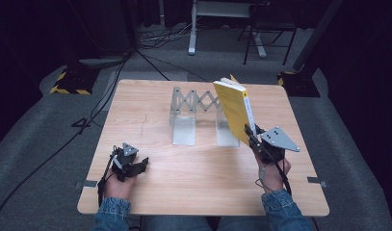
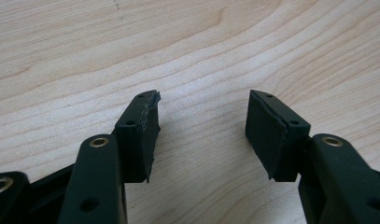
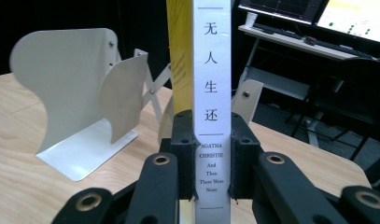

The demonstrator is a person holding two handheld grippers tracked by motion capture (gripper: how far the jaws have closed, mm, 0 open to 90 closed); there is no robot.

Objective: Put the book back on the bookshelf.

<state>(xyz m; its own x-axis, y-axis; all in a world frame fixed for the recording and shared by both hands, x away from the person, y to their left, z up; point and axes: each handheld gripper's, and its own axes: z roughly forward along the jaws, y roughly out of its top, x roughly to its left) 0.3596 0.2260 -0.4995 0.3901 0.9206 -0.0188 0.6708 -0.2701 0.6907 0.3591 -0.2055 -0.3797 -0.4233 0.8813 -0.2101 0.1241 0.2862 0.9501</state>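
Note:
A yellow paperback book (image 1: 234,109) with a white spine (image 3: 212,70) is held up off the wooden table (image 1: 150,115), tilted, just right of the metal expanding bookend rack (image 1: 193,108). My right gripper (image 1: 254,137) is shut on the book's lower spine; in the right gripper view both pads (image 3: 183,154) press the spine from either side, with the rack (image 3: 75,112) to the left behind it. My left gripper (image 1: 138,166) rests low over the table's front left, open, its pads (image 2: 141,128) apart above bare wood (image 2: 201,70) with nothing between them.
Beyond the table's far edge lie cables (image 1: 155,43) on grey carpet, a chair (image 1: 268,29) and stand legs (image 1: 193,33). Yellow-black striped bases (image 1: 68,82) sit at the back left and back right. In the right gripper view, lit monitors (image 3: 351,16) stand on a desk.

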